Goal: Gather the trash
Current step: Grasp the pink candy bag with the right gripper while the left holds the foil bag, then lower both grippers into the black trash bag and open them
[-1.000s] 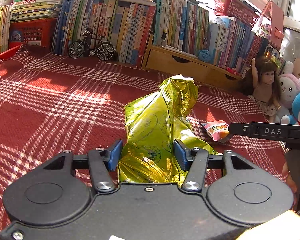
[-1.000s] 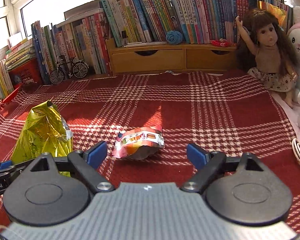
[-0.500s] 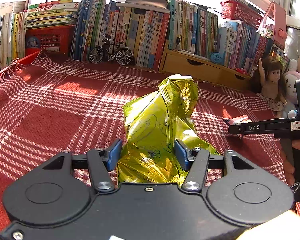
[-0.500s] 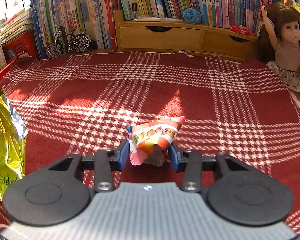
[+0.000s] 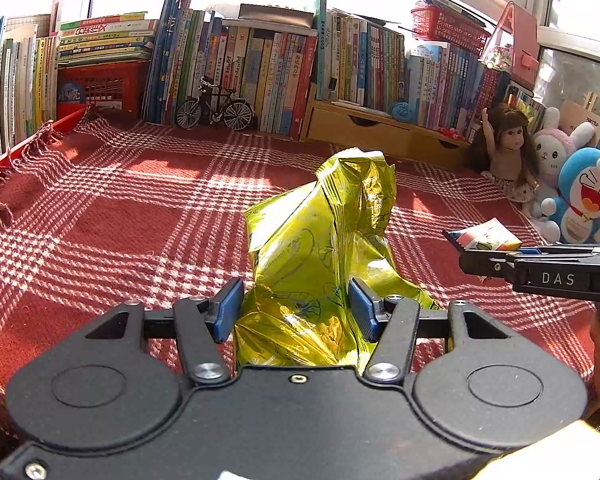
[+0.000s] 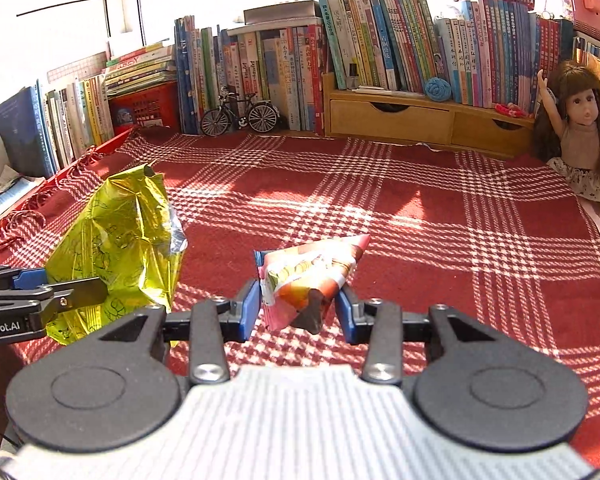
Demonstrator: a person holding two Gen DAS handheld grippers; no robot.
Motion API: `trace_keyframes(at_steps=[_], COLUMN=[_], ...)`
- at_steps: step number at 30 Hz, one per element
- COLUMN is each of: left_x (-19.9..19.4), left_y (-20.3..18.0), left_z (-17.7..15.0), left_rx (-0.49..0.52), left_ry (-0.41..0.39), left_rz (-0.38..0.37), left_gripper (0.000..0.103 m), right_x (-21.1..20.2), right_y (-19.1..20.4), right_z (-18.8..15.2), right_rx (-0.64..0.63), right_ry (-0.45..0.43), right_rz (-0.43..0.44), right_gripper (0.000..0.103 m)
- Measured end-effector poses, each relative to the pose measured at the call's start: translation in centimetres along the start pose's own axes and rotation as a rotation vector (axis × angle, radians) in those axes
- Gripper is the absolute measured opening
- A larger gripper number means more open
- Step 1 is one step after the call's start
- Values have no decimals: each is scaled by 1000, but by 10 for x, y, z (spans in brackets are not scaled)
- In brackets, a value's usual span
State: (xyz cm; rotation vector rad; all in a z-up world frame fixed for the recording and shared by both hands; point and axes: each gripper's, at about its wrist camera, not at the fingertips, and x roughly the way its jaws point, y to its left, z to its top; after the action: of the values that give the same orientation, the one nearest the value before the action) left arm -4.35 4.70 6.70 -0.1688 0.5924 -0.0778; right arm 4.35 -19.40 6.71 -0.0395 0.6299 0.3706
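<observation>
Above the red-and-white plaid blanket point(image 6: 400, 216), the left gripper point(image 5: 296, 312) pinches a crumpled, shiny yellow-green foil bag point(image 5: 320, 248) between its blue pads. At its three o'clock, the right gripper point(image 6: 298, 308) clamps a small orange-and-pink snack wrapper point(image 6: 308, 276).

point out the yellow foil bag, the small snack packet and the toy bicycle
yellow foil bag point(image 5: 320, 248), left wrist view, crumpled middle panel
small snack packet point(image 6: 308, 280), right wrist view, printed front between the blue pads
toy bicycle point(image 6: 240, 114), right wrist view, black frame
</observation>
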Motion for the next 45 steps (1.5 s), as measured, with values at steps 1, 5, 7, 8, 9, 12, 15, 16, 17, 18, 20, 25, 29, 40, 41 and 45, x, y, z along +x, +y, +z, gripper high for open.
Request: trace_keyframes(at_steps=[1, 5, 7, 8, 9, 12, 15, 16, 17, 18, 20, 25, 29, 40, 41, 45], left_x=[-6, -27, -37, -41, -46, -57, -67, -69, -72, -74, -78, -85, -88, -92, -92, -92], left_y=[0, -1, 0, 1, 2, 3, 5, 5, 6, 7, 8, 11, 14, 20, 21, 23], left_z=[-4, -20, -29, -33, -37, -48, -59, -62, -65, -68, -73, -82, -90, -116, -117, -125], left_rx=[5, 29, 28, 25, 24, 37, 44, 44, 45, 47, 51, 48, 37, 18, 17, 18], left_ry=[3, 14, 25, 30, 35, 40, 48, 51, 55, 58, 64, 69, 90, 155, 160, 190], left_rz=[-3, -12, -17, -19, -21, -15, -12, -12, -14, -14, -12, -7, -11, -6, -6, -4], left_gripper=[55, 55, 55, 55, 55, 55, 55, 55, 55, 55, 55, 55, 55, 55, 55, 55], right_x=[-6, -31, -40, -43, -48, -56, -62, -64, -65, -66, -68, -73, -73, -69, -68, -67], right_y=[4, 23, 31, 34, 38, 49, 59, 61, 63, 66, 72, 81, 84, 98, 99, 102], right_z=[-3, -21, -30, -33, -39, -52, -65, -69, -73, -77, -85, -98, -107, -132, -135, -142], right_rx=[-1, -11, -18, -19, -22, -42, -58, -58, -59, -64, -74, -82, -82, -106, -107, -108], right_ry=[-5, -16, -15, -14, -13, -8, 2, 6, 13, 19, 27, 42, 59, 110, 115, 136], right_rz=[8, 47, 60, 64, 70, 73, 82, 86, 93, 98, 98, 113, 122, 142, 145, 159], right_gripper=[47, 48, 48, 48, 48, 48, 49, 49, 49, 49, 49, 49, 49, 49, 49, 49])
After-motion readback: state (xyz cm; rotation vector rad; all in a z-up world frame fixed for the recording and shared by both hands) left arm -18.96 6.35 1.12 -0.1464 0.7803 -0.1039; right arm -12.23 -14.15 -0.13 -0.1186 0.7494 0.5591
